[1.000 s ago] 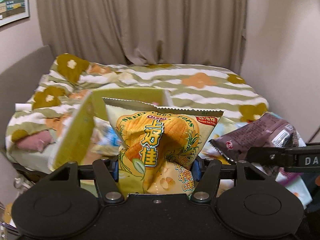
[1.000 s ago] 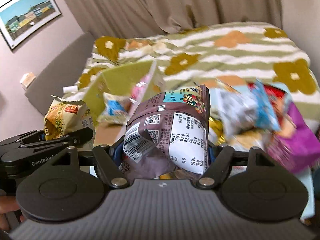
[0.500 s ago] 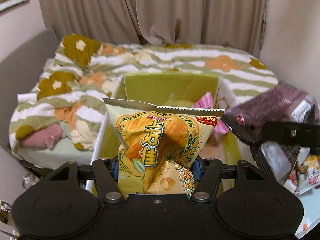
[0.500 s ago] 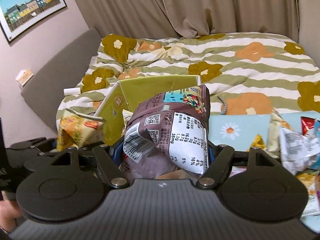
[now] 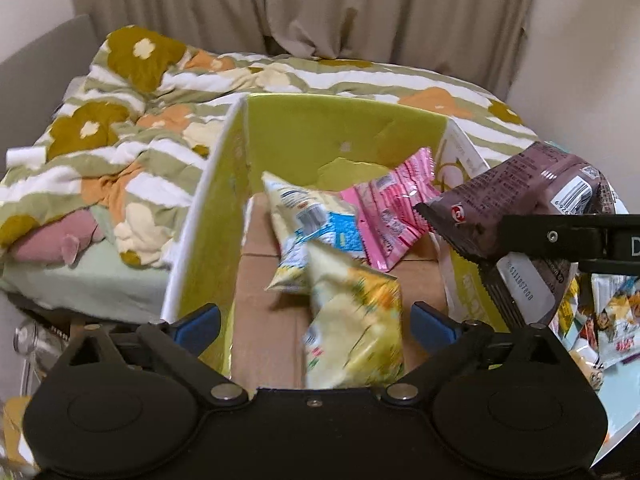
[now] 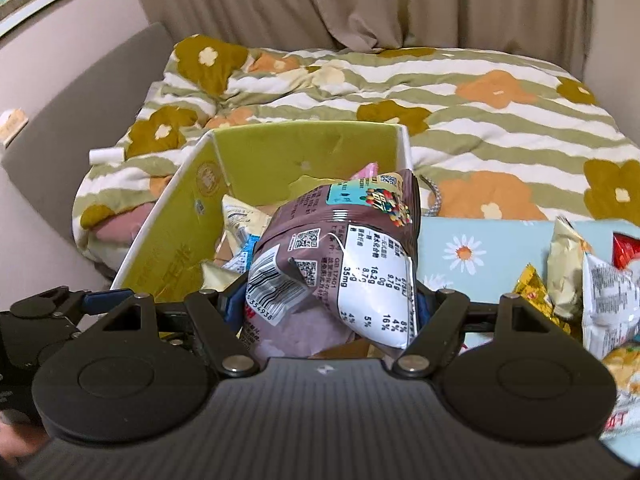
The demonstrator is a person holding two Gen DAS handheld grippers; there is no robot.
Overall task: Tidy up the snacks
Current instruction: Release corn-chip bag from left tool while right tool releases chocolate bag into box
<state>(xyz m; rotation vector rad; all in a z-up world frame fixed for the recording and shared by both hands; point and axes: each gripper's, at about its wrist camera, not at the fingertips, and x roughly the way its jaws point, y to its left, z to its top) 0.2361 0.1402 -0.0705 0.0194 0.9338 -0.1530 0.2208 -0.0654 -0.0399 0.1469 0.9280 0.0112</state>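
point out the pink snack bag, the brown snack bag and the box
pink snack bag (image 5: 394,210), left wrist view, middle of its face
brown snack bag (image 6: 340,264), right wrist view, its printed back
box (image 5: 340,136), left wrist view, far inner wall

**Worktop beside the bed**

A pale-blue daisy-print worktop (image 6: 480,240) carries a green-lined cardboard box (image 6: 304,152) at its left and loose snack packets (image 6: 600,300) heaped at its right. Beyond stands a bed (image 6: 460,92) under a striped floral duvet.

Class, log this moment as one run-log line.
left gripper: opening, yellow snack bag dropping into box | right gripper: holds brown snack bag
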